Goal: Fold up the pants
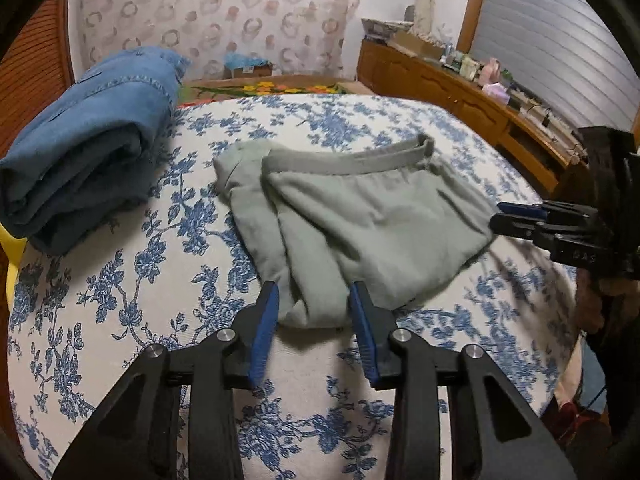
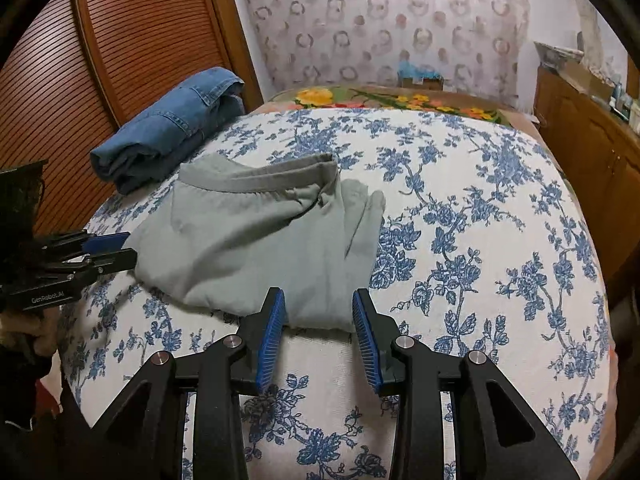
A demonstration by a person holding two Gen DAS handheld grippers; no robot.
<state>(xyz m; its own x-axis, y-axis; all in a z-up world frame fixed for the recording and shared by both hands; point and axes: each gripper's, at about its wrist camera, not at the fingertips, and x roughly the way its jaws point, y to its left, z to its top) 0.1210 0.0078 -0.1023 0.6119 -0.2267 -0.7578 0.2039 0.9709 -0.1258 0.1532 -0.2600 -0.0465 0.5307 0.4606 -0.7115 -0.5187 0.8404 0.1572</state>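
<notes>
Grey-green pants [image 1: 360, 220] lie folded on the flowered bedspread [image 1: 120, 320], waistband at the far side. They also show in the right wrist view [image 2: 256, 240]. My left gripper [image 1: 315, 300] is open, its blue pads either side of the near folded edge, empty. My right gripper [image 2: 318, 308] is open at the pants' near edge, empty. The right gripper shows at the right of the left wrist view [image 1: 516, 218]. The left gripper shows at the left of the right wrist view [image 2: 116, 250].
Folded blue jeans [image 1: 88, 148] lie at the bed's far left, also in the right wrist view [image 2: 168, 128]. A wooden dresser [image 1: 460, 92] with clutter runs along the right. A slatted wooden door [image 2: 100, 60] stands left. A flowered blanket [image 2: 400, 100] lies beyond the bedspread.
</notes>
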